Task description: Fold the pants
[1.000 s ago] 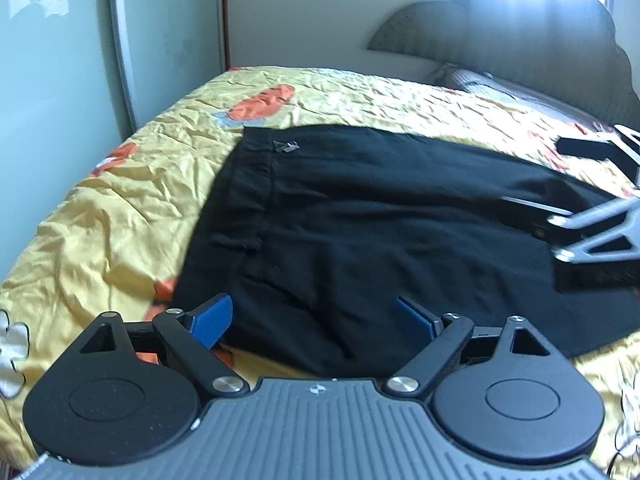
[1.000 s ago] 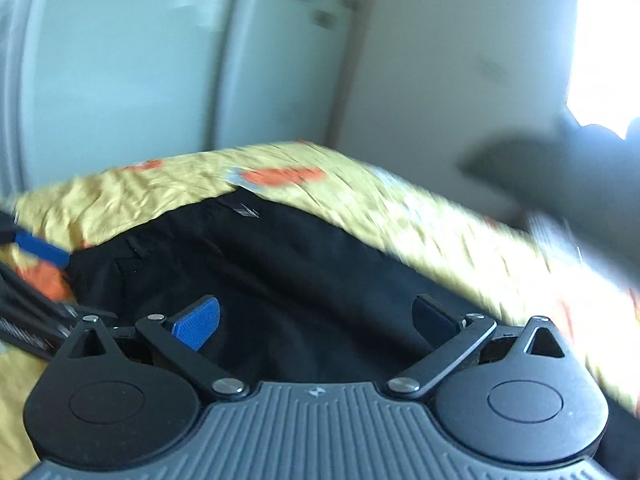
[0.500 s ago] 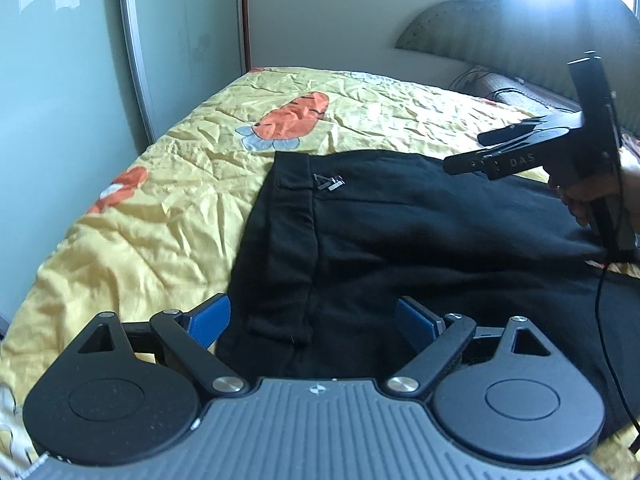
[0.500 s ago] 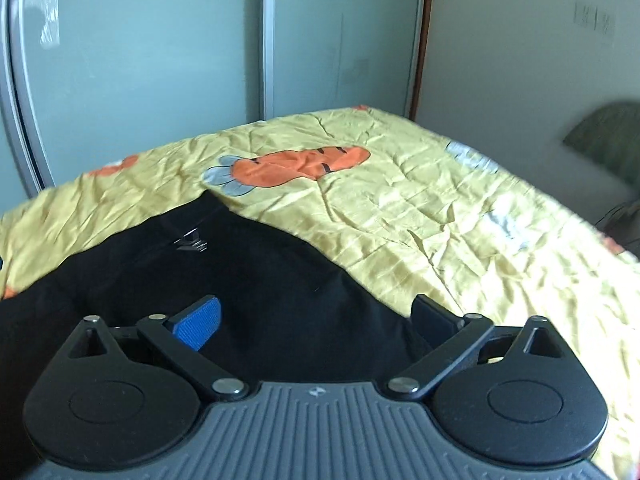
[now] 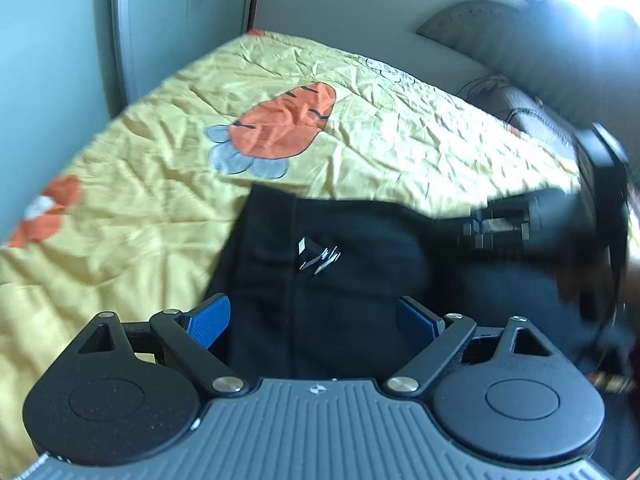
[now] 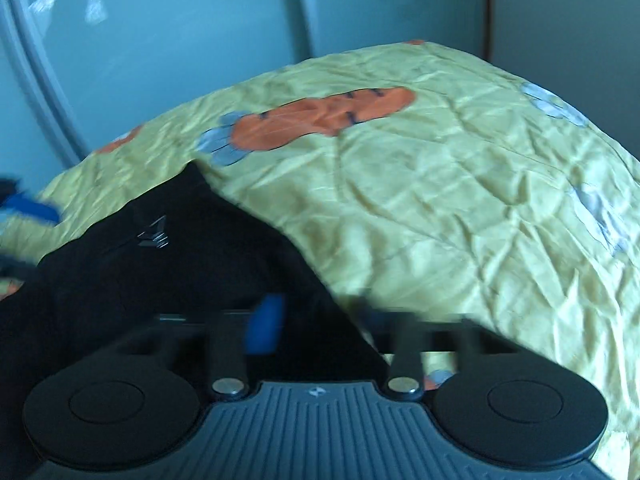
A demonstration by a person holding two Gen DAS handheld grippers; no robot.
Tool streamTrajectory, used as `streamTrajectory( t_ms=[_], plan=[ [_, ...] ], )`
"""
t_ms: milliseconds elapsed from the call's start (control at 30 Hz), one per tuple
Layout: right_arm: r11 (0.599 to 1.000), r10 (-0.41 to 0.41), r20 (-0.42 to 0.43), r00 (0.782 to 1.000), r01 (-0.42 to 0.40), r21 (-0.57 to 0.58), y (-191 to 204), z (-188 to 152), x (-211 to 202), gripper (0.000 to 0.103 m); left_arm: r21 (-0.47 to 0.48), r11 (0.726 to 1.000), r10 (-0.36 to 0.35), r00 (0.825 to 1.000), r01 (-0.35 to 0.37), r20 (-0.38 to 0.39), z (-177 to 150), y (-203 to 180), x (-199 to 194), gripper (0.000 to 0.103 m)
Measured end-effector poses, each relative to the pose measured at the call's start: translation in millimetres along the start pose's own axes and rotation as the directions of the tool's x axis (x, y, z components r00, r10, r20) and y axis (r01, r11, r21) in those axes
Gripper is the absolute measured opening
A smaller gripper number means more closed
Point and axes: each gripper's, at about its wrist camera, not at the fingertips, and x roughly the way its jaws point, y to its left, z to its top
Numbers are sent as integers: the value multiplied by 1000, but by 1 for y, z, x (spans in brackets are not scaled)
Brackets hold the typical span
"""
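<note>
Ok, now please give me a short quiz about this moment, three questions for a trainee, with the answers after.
1. True or false: the fingers of the left gripper stand wide apart and hold nothing.
2. Which print shows on the yellow bedspread just beyond the pants? A) carrot B) fish C) star
3. Fill in: the pants are ___ in colour.

Key: 1 true; 2 A; 3 black.
</note>
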Motion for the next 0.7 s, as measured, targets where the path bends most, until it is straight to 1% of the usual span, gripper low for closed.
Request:
streamTrajectory(
  t_ms=[33, 100, 133, 167, 200, 233, 267, 333, 367, 400, 433, 467, 500, 533, 567, 600, 633, 667, 700],
  plan=[
    [999, -21, -6, 1000, 21, -48, 12, -3, -2, 11, -36, 999, -21, 1000, 20, -17, 9, 2, 8, 91],
    [983, -114, 12, 993, 114, -143, 40, -11, -11, 7, -132, 989, -70, 996, 61, -61, 21, 9, 21, 91],
    [963, -177, 40, 983, 181, -199, 57, -16, -15, 7, -196, 975, -123, 989, 105, -83, 27, 14, 30, 91],
    [924, -249, 80, 965, 261, -279, 81, -24, -20, 6, -252, 958, -168, 980, 137, -106, 32, 19, 38, 91],
    [890, -286, 108, 952, 305, -338, 99, -30, -23, 6, -314, 935, -214, 968, 165, -128, 35, 24, 46, 91],
    [854, -313, 139, 939, 343, -391, 118, -38, -26, 6, -357, 915, -250, 958, 186, -142, 37, 27, 54, 91],
    [802, -348, 172, 922, 388, -454, 139, -48, -28, 6, -393, 898, -278, 948, 198, -158, 39, 29, 62, 90],
    [669, -418, 243, 875, 478, -570, 173, -68, -24, 6, -433, 880, -295, 940, 197, -173, 42, 32, 72, 90],
    [610, -436, 277, 856, 508, -608, 186, -79, -23, 6, -445, 874, -302, 937, 197, -177, 44, 33, 76, 90],
    [560, -448, 310, 839, 533, -634, 196, -89, -21, 6, -458, 867, -306, 934, 194, -182, 44, 34, 79, 90],
    [530, -451, 335, 827, 551, -645, 203, -97, -21, 6, -473, 859, -310, 934, 195, -179, 42, 35, 80, 90],
    [525, -449, 351, 822, 560, -640, 207, -103, -22, 6, -487, 851, -315, 934, 198, -171, 41, 36, 80, 89],
    [522, -446, 364, 817, 569, -636, 211, -107, -23, 6, -499, 843, -319, 934, 200, -163, 41, 38, 80, 87],
    [522, -445, 371, 815, 573, -632, 214, -111, -24, 6, -509, 838, -313, 937, 196, -155, 40, 40, 78, 80],
    [526, -445, 376, 813, 577, -625, 216, -113, -25, 6, -510, 839, -302, 941, 188, -150, 37, 40, 76, 76],
    [537, -441, 384, 811, 581, -611, 217, -114, -27, 6, -505, 843, -295, 944, 185, -147, 37, 41, 75, 61],
    [554, -438, 389, 811, 584, -593, 216, -114, -30, 6, -488, 856, -276, 949, 170, -153, 35, 41, 72, 42],
    [574, -437, 391, 810, 586, -572, 216, -113, -33, 6, -476, 865, -263, 952, 160, -157, 32, 40, 71, 27],
    [589, -436, 391, 810, 586, -557, 216, -112, -34, 6, -478, 859, -281, 949, 182, -144, 28, 41, 69, 16]
  ],
)
